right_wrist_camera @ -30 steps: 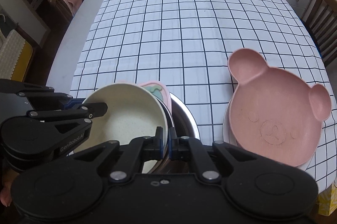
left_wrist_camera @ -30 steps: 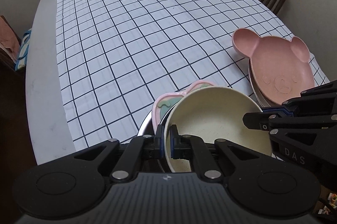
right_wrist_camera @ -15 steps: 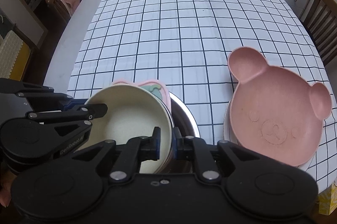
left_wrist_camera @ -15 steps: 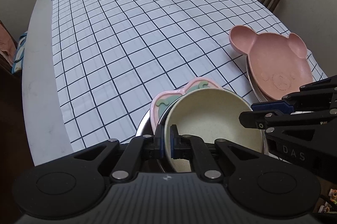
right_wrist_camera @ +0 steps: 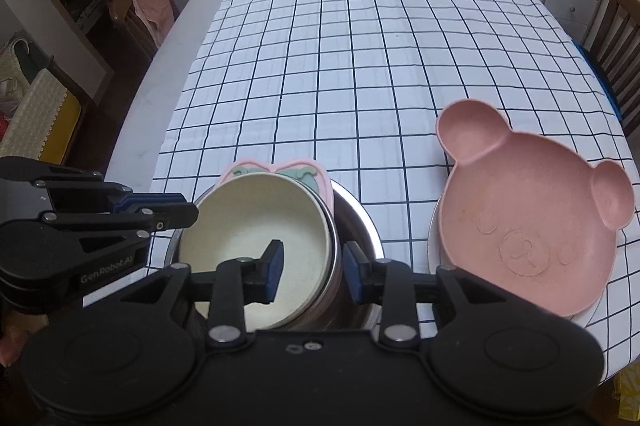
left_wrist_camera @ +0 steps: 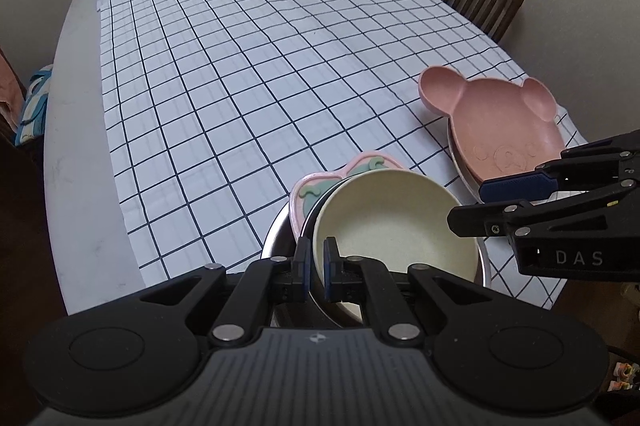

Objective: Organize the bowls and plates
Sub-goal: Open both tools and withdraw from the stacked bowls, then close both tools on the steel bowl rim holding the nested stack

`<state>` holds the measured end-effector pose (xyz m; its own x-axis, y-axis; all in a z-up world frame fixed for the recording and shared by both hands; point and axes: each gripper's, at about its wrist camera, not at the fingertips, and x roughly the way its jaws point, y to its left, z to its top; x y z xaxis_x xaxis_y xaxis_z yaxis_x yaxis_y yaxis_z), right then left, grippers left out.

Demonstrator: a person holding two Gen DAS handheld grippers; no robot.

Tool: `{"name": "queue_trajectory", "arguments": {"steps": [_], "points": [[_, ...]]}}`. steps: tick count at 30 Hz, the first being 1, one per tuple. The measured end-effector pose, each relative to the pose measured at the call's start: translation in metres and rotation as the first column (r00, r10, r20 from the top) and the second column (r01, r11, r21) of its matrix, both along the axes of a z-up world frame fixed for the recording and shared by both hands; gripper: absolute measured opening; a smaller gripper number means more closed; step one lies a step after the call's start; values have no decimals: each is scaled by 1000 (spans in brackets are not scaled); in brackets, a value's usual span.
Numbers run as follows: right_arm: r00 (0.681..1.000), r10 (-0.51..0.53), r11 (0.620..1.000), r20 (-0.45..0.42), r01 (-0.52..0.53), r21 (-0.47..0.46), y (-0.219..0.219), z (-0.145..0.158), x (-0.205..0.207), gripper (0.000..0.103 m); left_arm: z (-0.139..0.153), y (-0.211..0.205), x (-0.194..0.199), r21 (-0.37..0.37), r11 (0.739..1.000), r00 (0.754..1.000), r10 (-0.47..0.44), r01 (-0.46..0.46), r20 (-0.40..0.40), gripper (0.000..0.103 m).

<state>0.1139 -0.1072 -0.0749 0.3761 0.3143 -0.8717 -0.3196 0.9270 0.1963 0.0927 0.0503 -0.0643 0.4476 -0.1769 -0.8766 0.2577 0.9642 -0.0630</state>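
Your left gripper (left_wrist_camera: 316,260) is pinched tight on the near-left rim of the cream bowl (left_wrist_camera: 394,214), which sits tilted in the steel bowl (right_wrist_camera: 360,222) beside a pink-and-green dish (left_wrist_camera: 320,185) at the near table edge. Your right gripper (right_wrist_camera: 312,268) straddles the cream bowl's right rim, jaws opening and pads clear of it. To the right, the pink bear plate (right_wrist_camera: 528,222) already lies on a white plate (right_wrist_camera: 434,246). Sorting seems partly done; the nested bowls remain. Both grippers point steeply downward.

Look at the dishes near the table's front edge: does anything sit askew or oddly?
Yes. The cream bowl sits tilted in the steel bowl, and a pink plate is wedged on edge behind it. The bear plate sits crooked on a white plate.
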Motion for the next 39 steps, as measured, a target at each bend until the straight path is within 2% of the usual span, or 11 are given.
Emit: {"name": "queue_trajectory", "arguments": {"steps": [5, 9, 17, 20, 22, 24, 27, 31, 36, 39], "points": [[999, -8, 1000, 41, 6, 27, -6, 10, -5, 47, 13, 5, -9, -10, 1000, 999, 8, -8, 54, 9], [997, -5, 999, 80, 2, 41, -9, 18, -9, 55, 19, 10, -14, -21, 1000, 997, 24, -23, 69, 9], [987, 14, 999, 157, -22, 49, -18, 27, -19, 78, 21, 26, -27, -32, 997, 992, 70, -67, 101, 13], [978, 41, 998, 206, -50, 39, -21, 29, -25, 84, 23, 34, -34, -48, 994, 987, 100, -94, 127, 33], [969, 54, 997, 241, -64, 32, -22, 31, -30, 87, 28, 38, -43, -57, 992, 976, 118, -110, 181, 63], [962, 57, 997, 269, -71, 43, -24, 32, -35, 90, 32, 43, -50, -71, 989, 964, 145, -132, 224, 75], [957, 42, 996, 285, -61, 60, -30, 31, -40, 94, 33, 50, -56, -103, 983, 957, 175, -155, 232, 76], [952, 6, 996, 305, -33, 82, -38, 27, -46, 102, 21, 57, -61, -105, 975, 953, 213, -194, 216, 76], [956, -28, 998, 293, 9, 67, -45, 11, -51, 102, -3, 60, -67, -83, 968, 948, 250, -238, 195, 76], [961, -51, 998, 273, 36, 59, -49, -3, -52, 102, -19, 62, -66, -102, 961, 949, 272, -258, 160, 76]]}}
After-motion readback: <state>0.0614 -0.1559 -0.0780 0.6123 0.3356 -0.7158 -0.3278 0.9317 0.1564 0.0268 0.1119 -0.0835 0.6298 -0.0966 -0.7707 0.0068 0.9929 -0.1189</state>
